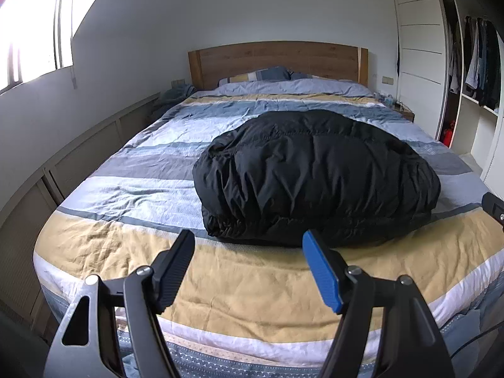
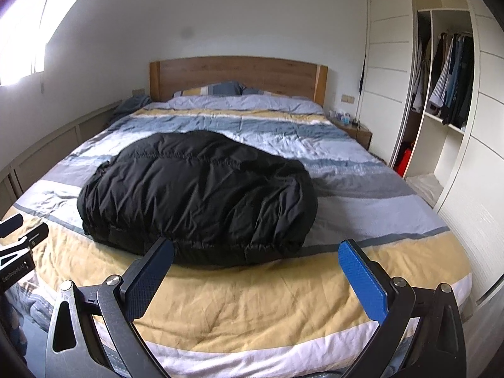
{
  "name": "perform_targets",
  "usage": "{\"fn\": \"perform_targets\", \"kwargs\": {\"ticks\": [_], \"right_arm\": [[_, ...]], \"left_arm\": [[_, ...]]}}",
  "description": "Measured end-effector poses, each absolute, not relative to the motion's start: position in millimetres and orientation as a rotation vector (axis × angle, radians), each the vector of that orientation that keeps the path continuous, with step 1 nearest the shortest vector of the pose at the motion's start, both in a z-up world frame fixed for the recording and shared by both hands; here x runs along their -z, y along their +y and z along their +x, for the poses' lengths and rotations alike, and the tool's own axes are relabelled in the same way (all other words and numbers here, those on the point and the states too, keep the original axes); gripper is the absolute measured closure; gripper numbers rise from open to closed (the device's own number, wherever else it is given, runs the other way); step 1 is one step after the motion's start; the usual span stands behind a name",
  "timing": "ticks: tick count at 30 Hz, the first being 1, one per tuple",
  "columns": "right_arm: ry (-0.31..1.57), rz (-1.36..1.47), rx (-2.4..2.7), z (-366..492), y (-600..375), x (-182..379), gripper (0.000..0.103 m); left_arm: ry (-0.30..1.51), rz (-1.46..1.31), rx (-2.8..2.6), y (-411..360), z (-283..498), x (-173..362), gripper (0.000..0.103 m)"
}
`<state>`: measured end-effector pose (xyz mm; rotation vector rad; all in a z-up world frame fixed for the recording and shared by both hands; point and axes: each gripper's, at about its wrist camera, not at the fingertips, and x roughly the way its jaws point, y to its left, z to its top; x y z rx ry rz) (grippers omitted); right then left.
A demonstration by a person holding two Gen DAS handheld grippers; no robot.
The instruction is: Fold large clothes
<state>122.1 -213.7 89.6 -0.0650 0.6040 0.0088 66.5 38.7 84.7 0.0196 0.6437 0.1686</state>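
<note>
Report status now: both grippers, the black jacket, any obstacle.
Left gripper open, empty. Right gripper open, empty. Black jacket bundled on bed, untouched. Nothing in the way.

Both wrist views face the headboard (image 1: 277, 60) from the bed's (image 2: 252, 308) foot, sharing the black jacket (image 1: 315, 176).

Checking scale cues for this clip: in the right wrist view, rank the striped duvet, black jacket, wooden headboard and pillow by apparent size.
1. Striped duvet
2. Black jacket
3. Wooden headboard
4. Pillow

The headboard and pillow sit farthest away, so they look smaller than they are.
</note>
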Motion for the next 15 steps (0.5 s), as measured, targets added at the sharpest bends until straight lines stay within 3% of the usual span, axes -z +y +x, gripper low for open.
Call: {"fn": "perform_targets", "kwargs": {"ticks": [15], "right_arm": [[0.676, -0.055, -0.001, 143, -221, -65, 0.000]], "left_arm": [[0.702, 0.032, -0.176, 46, 86, -59, 0.033]]}}
